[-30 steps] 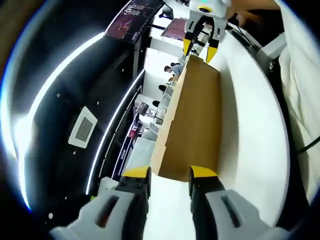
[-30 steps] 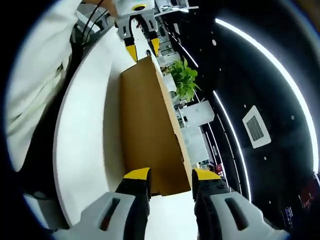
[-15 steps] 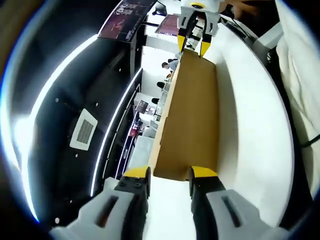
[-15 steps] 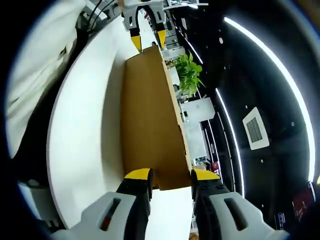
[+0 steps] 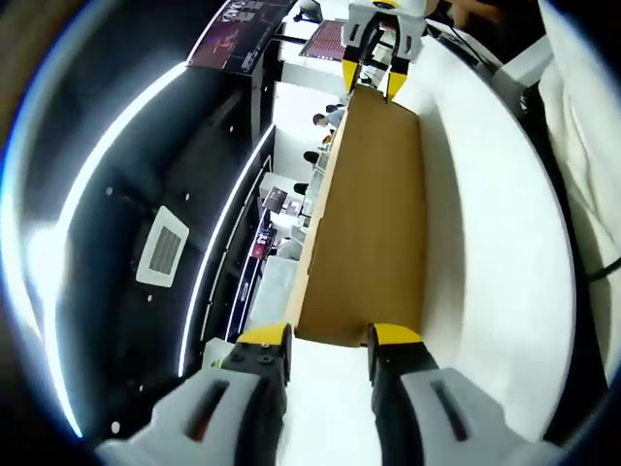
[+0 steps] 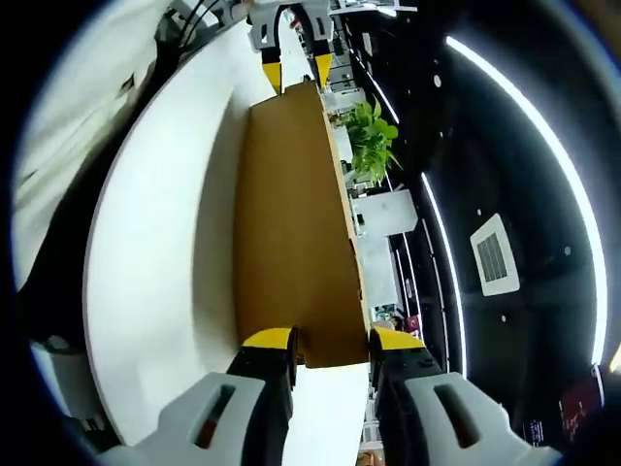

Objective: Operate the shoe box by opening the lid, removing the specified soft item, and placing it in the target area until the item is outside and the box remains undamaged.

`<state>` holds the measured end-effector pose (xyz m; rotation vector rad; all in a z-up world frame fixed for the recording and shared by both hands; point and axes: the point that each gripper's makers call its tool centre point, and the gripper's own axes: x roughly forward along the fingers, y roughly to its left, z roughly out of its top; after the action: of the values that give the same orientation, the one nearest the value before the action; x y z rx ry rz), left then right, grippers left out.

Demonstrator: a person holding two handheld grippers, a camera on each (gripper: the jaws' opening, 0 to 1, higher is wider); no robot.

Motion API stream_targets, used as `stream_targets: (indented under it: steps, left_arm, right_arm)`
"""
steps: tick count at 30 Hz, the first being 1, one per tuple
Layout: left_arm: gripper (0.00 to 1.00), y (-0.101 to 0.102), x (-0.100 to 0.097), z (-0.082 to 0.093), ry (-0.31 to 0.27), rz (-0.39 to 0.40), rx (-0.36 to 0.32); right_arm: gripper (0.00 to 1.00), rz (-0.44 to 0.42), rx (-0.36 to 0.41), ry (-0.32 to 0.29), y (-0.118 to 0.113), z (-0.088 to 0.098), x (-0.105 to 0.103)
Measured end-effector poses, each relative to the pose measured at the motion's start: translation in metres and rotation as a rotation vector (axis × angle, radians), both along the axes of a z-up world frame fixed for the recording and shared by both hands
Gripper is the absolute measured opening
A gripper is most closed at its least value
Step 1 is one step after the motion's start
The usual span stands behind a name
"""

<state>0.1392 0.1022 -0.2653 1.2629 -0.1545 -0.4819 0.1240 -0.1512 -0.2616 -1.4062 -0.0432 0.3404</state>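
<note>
Gripping from both ends, the two grippers face each other along a brown cardboard box (image 5: pixel 374 204) that lies on a white table (image 5: pixel 485 262). The left gripper (image 5: pixel 328 340) has its yellow-tipped fingers (image 5: pixel 264 337) spread a little, one either side of the box's near end edge; whether they pinch it I cannot tell. The right gripper (image 6: pixel 325 342) stands the same way at the opposite end. This two-ended placement likely serves to steady or lift the lid evenly. The soft item inside is hidden.
</note>
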Motion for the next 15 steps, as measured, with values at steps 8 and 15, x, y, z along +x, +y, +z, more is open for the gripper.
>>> stream_targets:
  steps: [8, 15]
  left_arm:
    - [0.29, 0.0006, 0.0002, -0.0002, -0.014, -0.008, -0.002]
    - [0.29, 0.0002, 0.0009, 0.001, -0.023, -0.006, -0.007]
  right_arm:
    - [0.28, -0.011, -0.027, -0.01, -0.0021, -0.0007, 0.0024]
    - [0.28, -0.014, -0.052, -0.012, -0.0025, -0.0028, 0.0024]
